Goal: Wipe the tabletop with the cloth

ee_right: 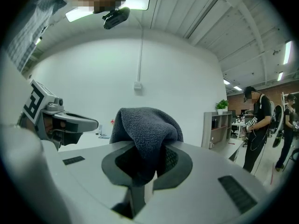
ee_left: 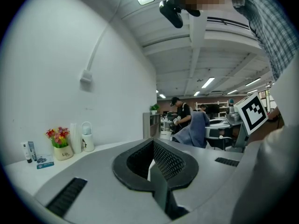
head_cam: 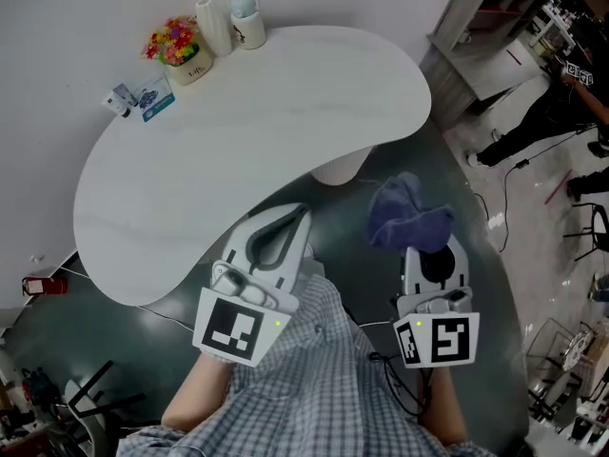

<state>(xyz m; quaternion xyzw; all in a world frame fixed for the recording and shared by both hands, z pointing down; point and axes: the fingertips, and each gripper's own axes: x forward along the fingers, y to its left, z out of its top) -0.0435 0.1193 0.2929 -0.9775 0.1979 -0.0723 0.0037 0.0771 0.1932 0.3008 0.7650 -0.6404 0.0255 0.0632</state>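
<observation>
The white kidney-shaped tabletop (head_cam: 266, 131) lies ahead of me and is bare over most of its surface. My right gripper (head_cam: 424, 248) is shut on a bunched blue-grey cloth (head_cam: 406, 215), held in the air off the table's near right edge. In the right gripper view the cloth (ee_right: 145, 127) drapes over the jaws and hides their tips. My left gripper (head_cam: 303, 215) hovers at the table's near edge with its jaws shut and nothing between them. The left gripper view looks along those jaws (ee_left: 152, 146) and across the tabletop (ee_left: 21, 171).
At the table's far left end stand a flower pot (head_cam: 177, 48), a tall white cup (head_cam: 211, 27), a white jug (head_cam: 245, 15) and small packets (head_cam: 143, 98). The table's pedestal (head_cam: 339, 169) stands below the near edge. A shelf unit (head_cam: 495, 27) and a person (head_cam: 561, 103) are at right.
</observation>
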